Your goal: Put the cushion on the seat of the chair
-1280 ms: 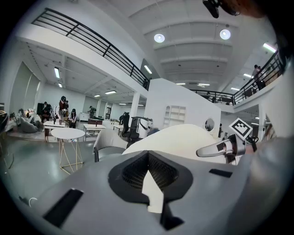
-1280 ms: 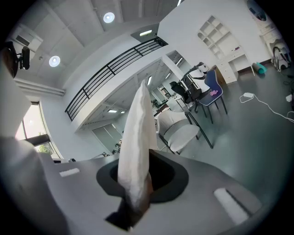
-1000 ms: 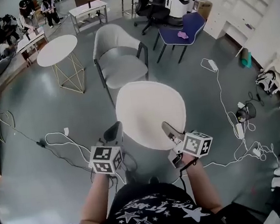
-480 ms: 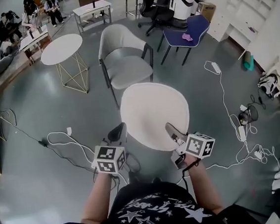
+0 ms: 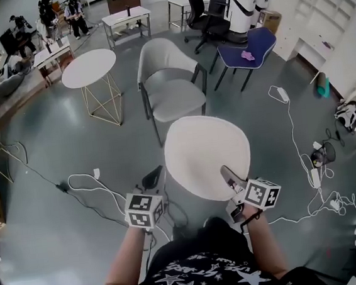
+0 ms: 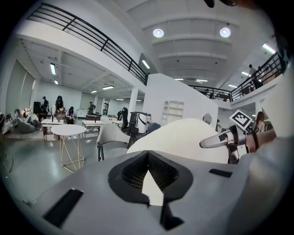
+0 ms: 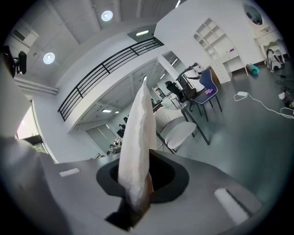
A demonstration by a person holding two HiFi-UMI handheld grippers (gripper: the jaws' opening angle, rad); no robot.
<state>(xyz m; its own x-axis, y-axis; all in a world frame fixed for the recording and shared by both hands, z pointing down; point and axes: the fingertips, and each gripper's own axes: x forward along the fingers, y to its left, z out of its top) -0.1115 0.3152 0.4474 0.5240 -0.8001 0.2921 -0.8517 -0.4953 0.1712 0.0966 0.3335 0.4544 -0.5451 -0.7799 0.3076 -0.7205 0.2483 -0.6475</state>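
Observation:
A white rounded cushion (image 5: 208,154) hangs level in front of me, held between both grippers. My left gripper (image 5: 154,176) is shut on its left edge; a wedge of white fabric shows between the jaws of the left gripper (image 6: 149,176). My right gripper (image 5: 231,177) is shut on the near right edge, and the cushion (image 7: 138,133) stands edge-on out of the right gripper (image 7: 137,188) in its own view. The light grey chair (image 5: 172,95) stands just beyond the cushion, its seat bare. The same chair (image 7: 179,131) shows in the right gripper view.
A round white table (image 5: 89,67) on wire legs stands left of the chair. A blue chair (image 5: 247,52) is at the back right. Cables (image 5: 87,183) trail over the floor on both sides. Several people (image 5: 45,20) sit at desks at the far left.
Both grippers have carried the cushion forward, and the grey chair is now closer. The grips have not changed.

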